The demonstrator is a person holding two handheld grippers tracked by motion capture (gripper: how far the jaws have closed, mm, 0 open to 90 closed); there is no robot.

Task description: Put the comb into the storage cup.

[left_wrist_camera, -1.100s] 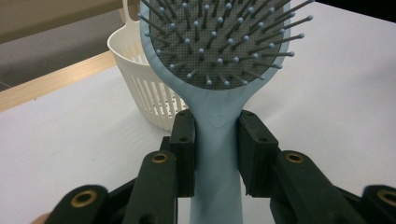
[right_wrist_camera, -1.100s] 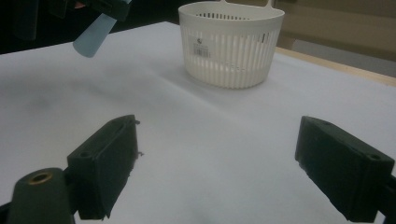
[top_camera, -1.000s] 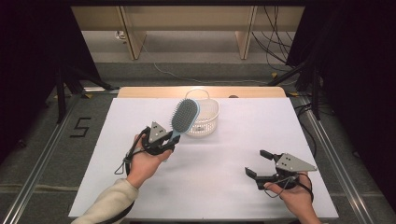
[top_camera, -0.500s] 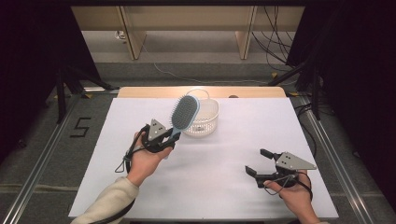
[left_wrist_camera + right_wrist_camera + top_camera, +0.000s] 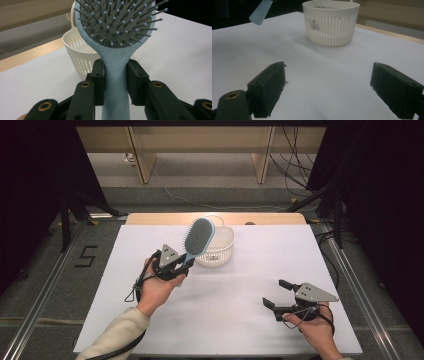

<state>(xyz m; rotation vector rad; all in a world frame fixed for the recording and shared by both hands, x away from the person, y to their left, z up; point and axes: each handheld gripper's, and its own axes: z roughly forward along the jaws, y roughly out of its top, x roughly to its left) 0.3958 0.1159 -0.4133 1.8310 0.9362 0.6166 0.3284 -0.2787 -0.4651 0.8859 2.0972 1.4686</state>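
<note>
A light blue hairbrush (image 5: 199, 238) with grey bristles is held up off the table, its head tilted toward the white slatted basket (image 5: 218, 247). My left gripper (image 5: 181, 262) is shut on the brush's handle (image 5: 116, 82), both pads pressed against its sides. In the left gripper view the brush head (image 5: 117, 22) stands in front of the basket (image 5: 77, 56). My right gripper (image 5: 278, 293) rests low at the front right of the table, open, nothing between its jaws. In the right gripper view the basket (image 5: 332, 22) stands ahead and the handle's end (image 5: 260, 12) hangs at upper left.
A white sheet (image 5: 250, 270) covers the table, with a wooden edge (image 5: 160, 218) at the back. Dark curtains flank both sides. Cables (image 5: 295, 150) lie on the floor behind the table, and metal rails (image 5: 350, 280) run along its sides.
The left gripper has tipped the brush more upright and shifted it slightly, its head now over the basket's left rim. The right gripper has stayed put.
</note>
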